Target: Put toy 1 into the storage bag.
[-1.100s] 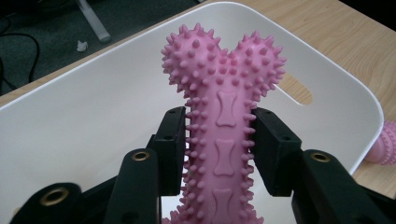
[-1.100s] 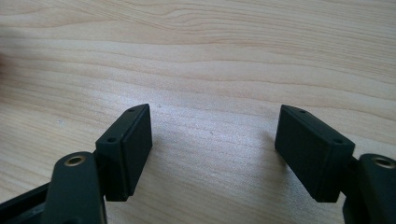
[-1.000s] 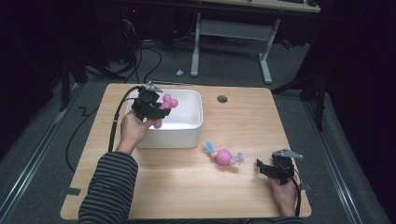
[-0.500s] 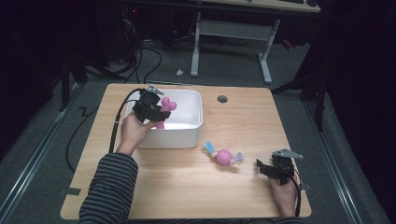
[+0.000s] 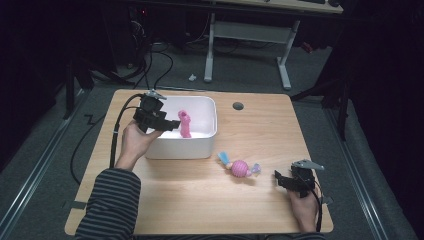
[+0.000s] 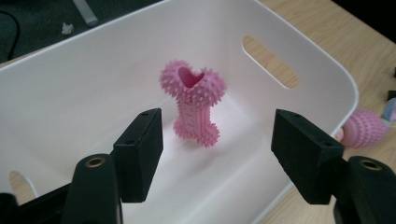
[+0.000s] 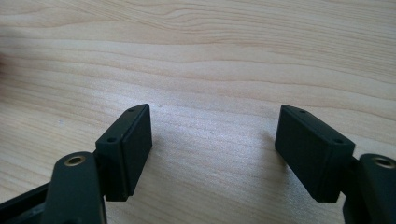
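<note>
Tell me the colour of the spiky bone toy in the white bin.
Pink; the bone toy shows best in the left gripper view.

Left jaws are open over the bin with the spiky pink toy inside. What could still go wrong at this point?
The pink spiky bone toy appears to stand on end in the white bin, so it may tip over. The left gripper sits low by the near rim and could nudge the bin when pulling back. The pink ball toy still lies outside on the table.

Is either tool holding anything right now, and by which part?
Nothing is held. The left tool is open above the pink spiky bone toy in the white bin; the right tool is open over bare table.
</note>
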`<action>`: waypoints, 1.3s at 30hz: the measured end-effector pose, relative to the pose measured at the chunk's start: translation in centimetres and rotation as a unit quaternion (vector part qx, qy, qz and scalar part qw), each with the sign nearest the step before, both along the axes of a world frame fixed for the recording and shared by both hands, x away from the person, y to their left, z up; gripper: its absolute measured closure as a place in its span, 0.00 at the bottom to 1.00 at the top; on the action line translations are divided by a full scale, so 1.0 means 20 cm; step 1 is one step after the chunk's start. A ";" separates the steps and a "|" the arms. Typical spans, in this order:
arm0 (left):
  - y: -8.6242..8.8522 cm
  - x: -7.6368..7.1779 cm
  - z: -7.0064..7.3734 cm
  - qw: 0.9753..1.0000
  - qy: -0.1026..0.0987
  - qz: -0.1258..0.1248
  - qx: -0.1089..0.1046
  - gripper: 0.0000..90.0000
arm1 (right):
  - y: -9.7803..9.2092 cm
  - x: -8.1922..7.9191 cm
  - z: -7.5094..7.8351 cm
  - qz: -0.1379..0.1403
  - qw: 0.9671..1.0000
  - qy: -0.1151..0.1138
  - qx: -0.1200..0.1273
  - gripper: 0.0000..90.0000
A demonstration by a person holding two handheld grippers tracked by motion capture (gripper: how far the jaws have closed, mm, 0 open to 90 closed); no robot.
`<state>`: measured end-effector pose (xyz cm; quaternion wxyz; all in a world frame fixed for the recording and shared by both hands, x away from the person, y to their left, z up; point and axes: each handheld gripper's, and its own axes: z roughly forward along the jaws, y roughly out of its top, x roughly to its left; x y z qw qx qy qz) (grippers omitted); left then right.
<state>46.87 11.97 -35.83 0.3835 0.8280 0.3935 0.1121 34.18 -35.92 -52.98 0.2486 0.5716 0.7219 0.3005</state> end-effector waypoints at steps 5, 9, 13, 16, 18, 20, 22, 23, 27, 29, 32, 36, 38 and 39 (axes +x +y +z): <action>0.06 -0.04 0.02 0.999 -0.030 0.019 -0.009 0.38 | 0.00 0.00 0.00 -0.001 1.000 0.000 0.000 0.31; 0.10 -0.08 0.02 0.998 -0.054 0.032 -0.012 0.39 | 0.00 0.01 0.00 -0.003 1.000 -0.001 0.001 0.31; 0.12 -0.11 0.01 0.997 -0.058 0.034 -0.023 0.39 | 0.00 0.01 0.00 -0.003 1.000 -0.001 0.001 0.31; 0.15 -0.16 -0.02 0.997 -0.058 0.040 -0.032 0.39 | 0.00 0.01 0.00 -0.003 1.000 -0.001 0.001 0.31; 0.15 -0.18 -0.02 0.997 -0.063 0.039 -0.032 0.39 | 0.00 0.01 0.00 -0.003 1.000 -0.001 0.001 0.31; 0.15 -0.21 -0.02 0.996 -0.072 0.040 -0.036 0.39 | 0.00 0.01 0.00 -0.003 1.000 -0.001 0.001 0.31; 0.16 -0.24 -0.03 0.996 -0.074 0.038 -0.042 0.39 | 0.00 0.01 0.00 -0.003 1.000 -0.001 0.001 0.31; 0.16 -0.25 -0.04 0.995 -0.076 0.040 -0.042 0.39 | 0.00 0.01 0.00 -0.003 1.000 -0.001 0.001 0.31; 0.17 -0.30 -0.07 0.995 -0.083 0.041 -0.039 0.39 | 0.00 0.01 0.00 -0.003 1.000 -0.001 0.001 0.31; 0.18 -0.33 -0.07 0.994 -0.087 0.042 -0.046 0.39 | 0.00 0.01 0.00 -0.003 1.000 -0.001 0.001 0.31; 0.20 -0.39 -0.09 0.993 -0.095 0.041 -0.053 0.39 | 0.00 0.00 0.00 -0.003 1.000 -0.001 0.000 0.31; 0.21 -0.46 -0.12 0.993 -0.098 0.043 -0.057 0.39 | 0.00 0.00 0.00 -0.002 1.000 -0.001 0.000 0.31; 0.23 -0.49 -0.15 0.992 -0.097 0.046 -0.059 0.39 | 0.00 0.00 0.00 -0.002 1.000 -0.001 0.000 0.31; 0.23 -0.49 -0.15 0.992 -0.097 0.046 -0.059 0.39 | 0.00 0.00 0.00 -0.003 1.000 -0.001 0.000 0.31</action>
